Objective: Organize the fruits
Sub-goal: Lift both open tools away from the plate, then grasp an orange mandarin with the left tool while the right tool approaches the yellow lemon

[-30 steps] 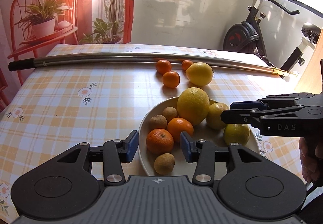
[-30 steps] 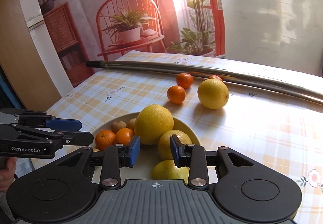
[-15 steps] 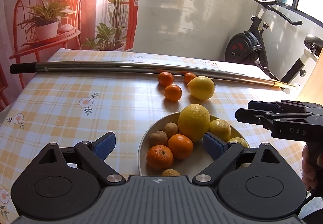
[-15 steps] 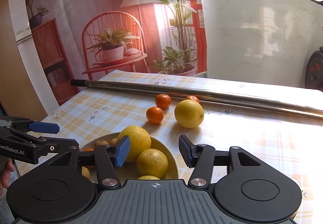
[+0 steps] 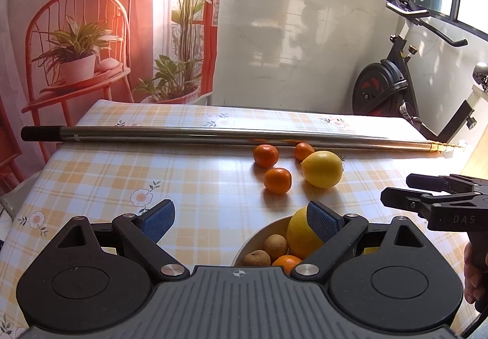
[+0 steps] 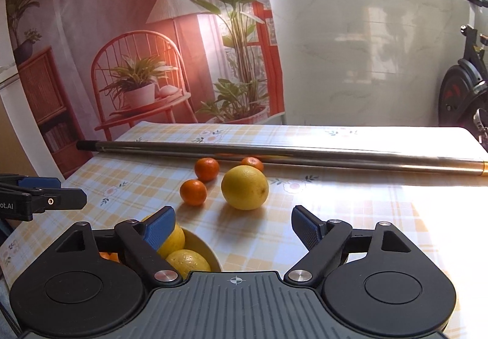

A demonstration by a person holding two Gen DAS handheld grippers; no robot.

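- Table, covered with an orange-and-white checked floral cloth, stands before a printed backdrop showing a red chair; an exercise bike stands at far right.
- Metal pole lies across the far side of the table.
- Left gripper: jaws wide apart, empty, above the near table edge.
- Right gripper: jaws wide apart, empty.
- Bowl, near centre, holds a large yellow citrus, smaller yellow fruit, oranges and brown fruits.
- Loose lemon lies beyond the bowl.
- Three tangerines lie just left of the lemon, near the pole.
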